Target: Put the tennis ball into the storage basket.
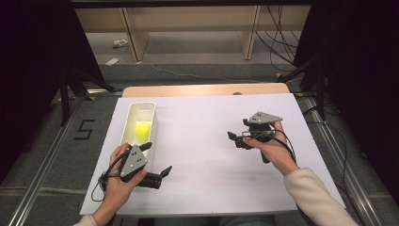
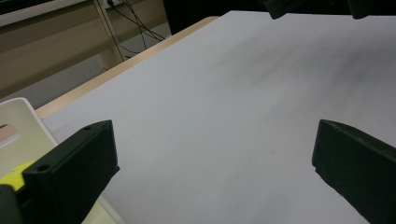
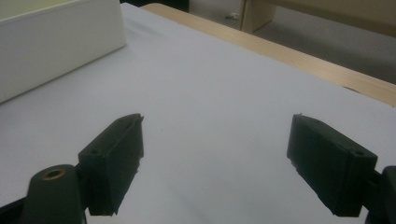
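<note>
The yellow ball [image 1: 142, 128] rests inside the white bin [image 1: 133, 110]. Beside the bin, left gripper [image 1: 156, 160] stands spread, empty; right gripper [image 1: 234, 138] likewise. Risk: jaws strike the bin wall during entry, shifting it.

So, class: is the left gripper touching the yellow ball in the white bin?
Apart. In the high view the left gripper is open over the white sheet, outside the white bin, while the yellow ball lies inside it.

A fixed high view looks forward and down over the whole bench [image 1: 211, 141]; each gripper view skims low and close across its white top, sharing the white bin [image 3: 56, 42].
</note>
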A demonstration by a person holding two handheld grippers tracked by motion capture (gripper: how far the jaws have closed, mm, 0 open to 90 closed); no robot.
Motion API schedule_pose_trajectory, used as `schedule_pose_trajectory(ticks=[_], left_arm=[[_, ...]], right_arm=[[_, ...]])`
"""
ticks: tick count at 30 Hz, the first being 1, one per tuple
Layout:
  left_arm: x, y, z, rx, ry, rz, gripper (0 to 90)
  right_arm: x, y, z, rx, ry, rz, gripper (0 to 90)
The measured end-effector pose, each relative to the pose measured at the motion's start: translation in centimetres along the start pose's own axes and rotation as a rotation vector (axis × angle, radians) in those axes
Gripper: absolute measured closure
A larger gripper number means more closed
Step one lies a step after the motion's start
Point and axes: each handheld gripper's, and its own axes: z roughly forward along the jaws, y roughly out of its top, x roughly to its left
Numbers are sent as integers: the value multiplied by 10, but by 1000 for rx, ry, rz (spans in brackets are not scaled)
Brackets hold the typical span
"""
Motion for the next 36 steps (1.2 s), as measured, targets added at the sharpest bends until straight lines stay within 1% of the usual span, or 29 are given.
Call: schedule_pose_trajectory(ticks=[7, 13, 36], left_arm=[[0, 0, 0, 0, 2, 1, 0], [0, 0, 0, -1, 3, 1, 0], [1, 0, -1, 0, 7, 4, 0]], right_arm=[[-4, -7, -11, 6, -13, 8, 190], [-9, -13, -20, 0, -30, 13, 189], [-13, -37, -47, 15, -47, 20, 186]])
